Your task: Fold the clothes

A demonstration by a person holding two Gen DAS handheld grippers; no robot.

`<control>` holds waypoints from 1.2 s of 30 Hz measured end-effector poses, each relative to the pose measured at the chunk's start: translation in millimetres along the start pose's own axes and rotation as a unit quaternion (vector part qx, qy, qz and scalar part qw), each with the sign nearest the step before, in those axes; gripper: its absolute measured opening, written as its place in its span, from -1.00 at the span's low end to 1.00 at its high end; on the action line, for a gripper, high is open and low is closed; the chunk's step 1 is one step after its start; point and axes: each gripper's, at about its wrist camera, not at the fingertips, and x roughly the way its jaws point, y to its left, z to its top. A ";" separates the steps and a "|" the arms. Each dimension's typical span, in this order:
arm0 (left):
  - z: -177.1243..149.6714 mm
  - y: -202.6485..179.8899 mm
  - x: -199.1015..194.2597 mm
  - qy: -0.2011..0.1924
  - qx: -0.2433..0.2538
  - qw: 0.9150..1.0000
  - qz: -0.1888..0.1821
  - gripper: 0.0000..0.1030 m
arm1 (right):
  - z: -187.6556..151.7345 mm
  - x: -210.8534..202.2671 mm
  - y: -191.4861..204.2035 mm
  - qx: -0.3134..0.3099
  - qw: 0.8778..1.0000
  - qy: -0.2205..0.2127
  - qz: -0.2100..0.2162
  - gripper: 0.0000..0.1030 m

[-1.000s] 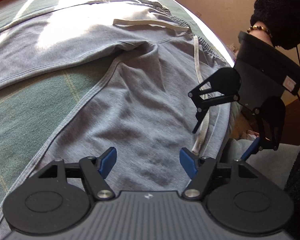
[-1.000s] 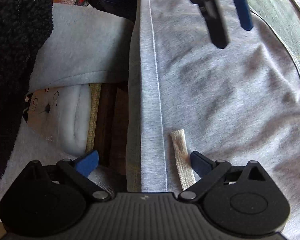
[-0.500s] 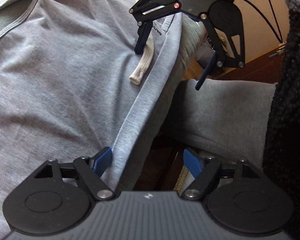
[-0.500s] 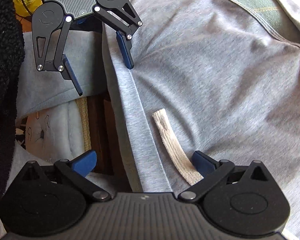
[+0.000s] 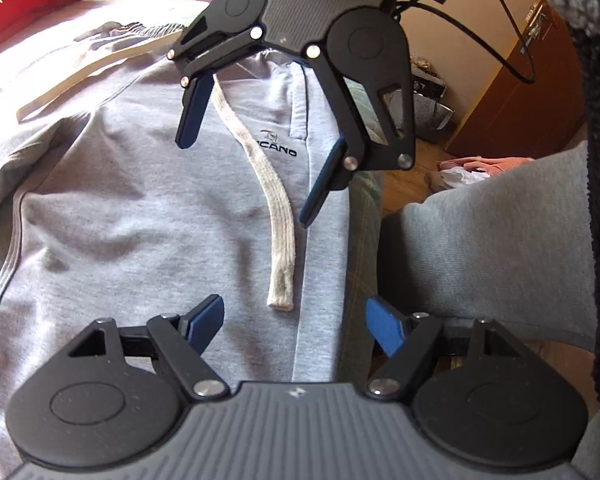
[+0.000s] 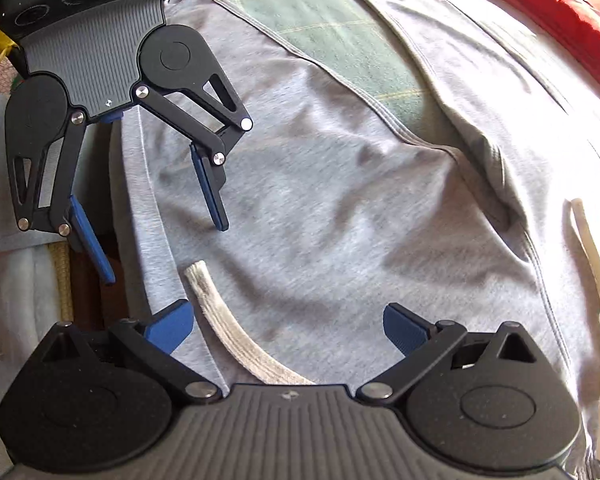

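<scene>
Grey sweatpants point(image 5: 140, 220) lie spread on the bed, a dark logo point(image 5: 274, 148) near the waistband. One white drawstring point(image 5: 280, 232) runs down the hip, and its end lies just ahead of my left gripper point(image 5: 296, 322). That gripper is open and holds nothing. My right gripper point(image 5: 246, 182) faces it from above the waistband, also open. In the right wrist view the right gripper point(image 6: 286, 320) hovers over the sweatpants point(image 6: 340, 200) with the drawstring point(image 6: 220, 312) passing loosely between its fingers. The left gripper point(image 6: 164, 250) straddles the side edge of the pants.
A green bed cover point(image 6: 332, 20) shows between the trouser legs. A red blanket point(image 6: 540, 0) lies at the far side. The second drawstring point(image 6: 596, 280) trails on the right. The person's grey-clad leg point(image 5: 480, 240) stands beside the bed edge, near a wooden cabinet point(image 5: 520, 92).
Both grippers rolled and slid over the pants. The left one now faces the waistband, its jaws slightly wider. The drawstring now lies between the right gripper's fingers.
</scene>
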 end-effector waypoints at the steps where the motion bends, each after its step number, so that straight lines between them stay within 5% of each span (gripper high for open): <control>1: 0.4 2.7 0.6 0.000 -0.002 1.000 0.007 0.49 | -3.9 1.8 -0.1 -0.003 1.000 0.001 -0.008 0.99; 7: -5.2 10.1 15.4 0.024 -0.014 0.999 0.038 0.49 | -30.1 23.7 17.6 -0.058 0.998 0.009 -0.034 1.00; 15: -9.9 -17.7 11.4 0.033 0.012 0.998 0.046 0.50 | -44.1 18.0 26.1 -0.018 0.999 0.009 -0.046 1.00; 23: -18.0 -6.9 4.0 0.006 0.029 0.992 0.119 0.50 | -38.8 19.8 17.5 0.009 0.995 -0.023 -0.101 1.00; 31: -46.8 -32.2 -0.2 0.014 0.038 0.991 0.127 0.50 | -60.2 25.2 30.7 0.045 0.995 -0.002 -0.090 1.00; 36: -41.0 -30.1 -24.2 -0.005 0.023 0.987 0.159 0.47 | -44.2 14.8 34.6 0.005 0.997 0.003 -0.082 1.00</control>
